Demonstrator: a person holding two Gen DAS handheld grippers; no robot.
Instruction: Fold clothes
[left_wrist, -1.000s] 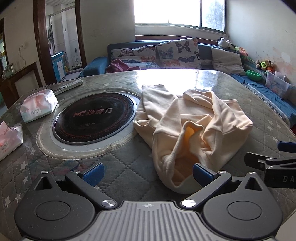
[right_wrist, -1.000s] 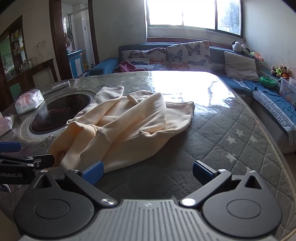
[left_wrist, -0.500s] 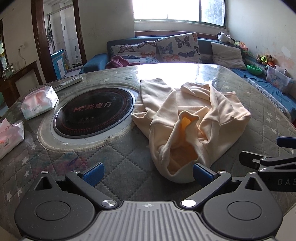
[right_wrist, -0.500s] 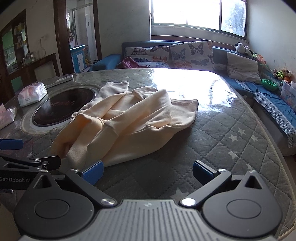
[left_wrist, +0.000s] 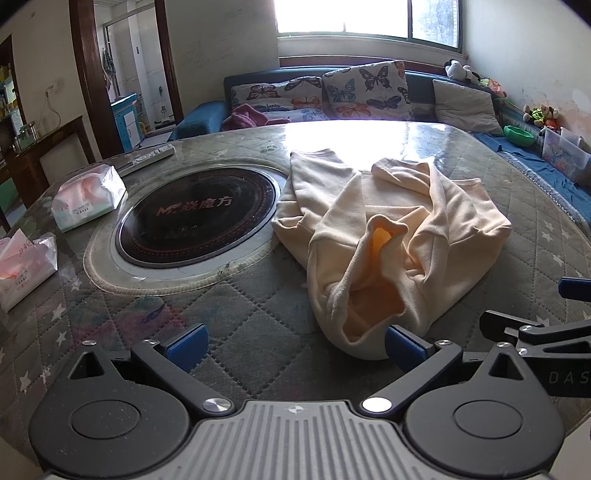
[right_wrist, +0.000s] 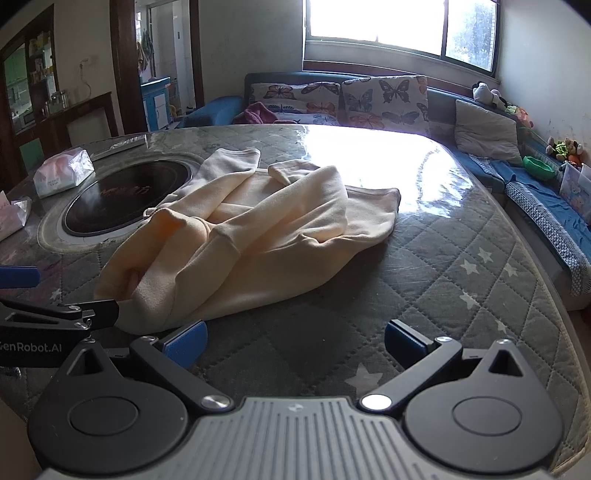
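While both hand-held grippers gape empty, cream sweatshirt crumpled on table, tissue packs beside.

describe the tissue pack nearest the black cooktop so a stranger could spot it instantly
Start at the round black cooktop set into the quilted table. Just left of it, toward the doorway, lies the tissue pack. A second pack lies nearer the table edge; this one is farther back, with a pale green band along its bottom.

Soft matt fleece sweatshirt on quilted tablecloth (under glossy film).
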